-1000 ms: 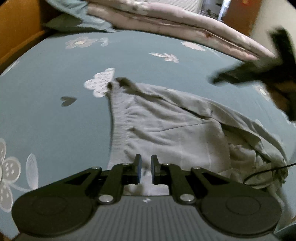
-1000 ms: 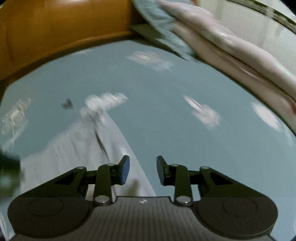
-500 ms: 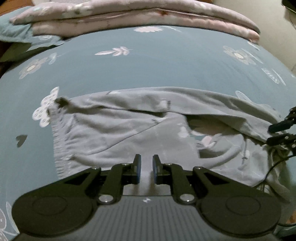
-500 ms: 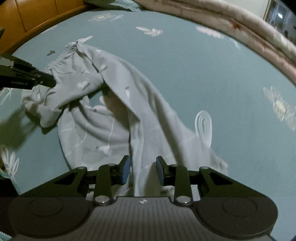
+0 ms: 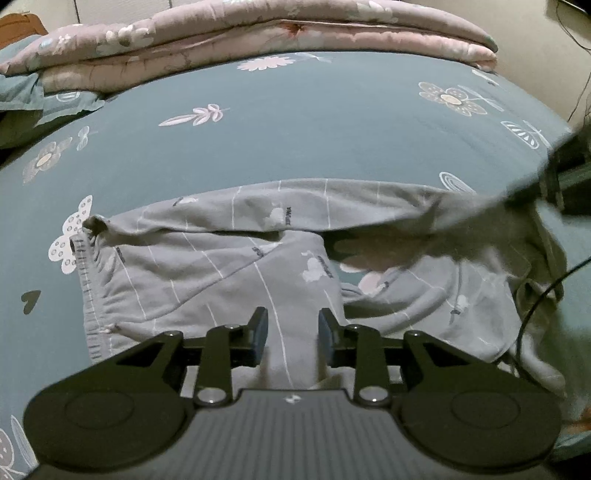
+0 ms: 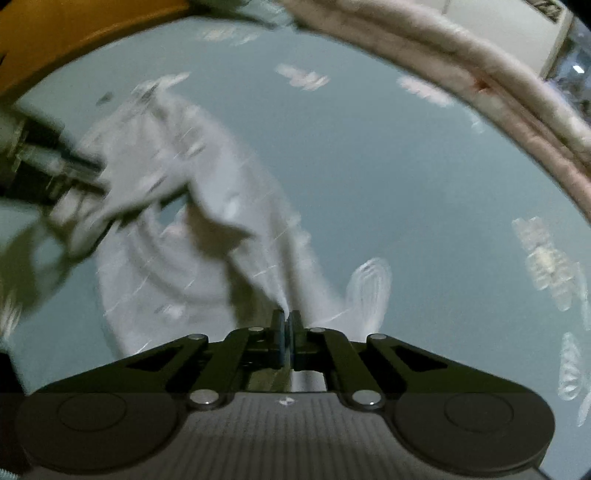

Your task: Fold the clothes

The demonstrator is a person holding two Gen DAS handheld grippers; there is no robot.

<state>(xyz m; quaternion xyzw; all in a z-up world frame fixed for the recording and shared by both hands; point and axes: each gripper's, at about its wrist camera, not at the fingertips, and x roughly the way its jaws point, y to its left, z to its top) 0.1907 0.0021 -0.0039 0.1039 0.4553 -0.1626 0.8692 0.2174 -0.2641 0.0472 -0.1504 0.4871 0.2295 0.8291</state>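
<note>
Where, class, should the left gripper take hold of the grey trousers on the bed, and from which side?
Grip the elastic waistband at its near corner, coming from the left. That edge lies flat and exposed on the bedsheet, while the right gripper pinches the leg end.

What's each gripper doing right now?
Left gripper: fingers opening, pants between them, not pinched.
Right gripper: shut on pants.

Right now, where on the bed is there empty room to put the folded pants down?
The widest bare stretch of blue sheet lies between the grey pants and the pink quilt. A narrower strip lies left of the waistband. It is crowded by the pants' legs, where the right gripper pinches fabric.
</note>
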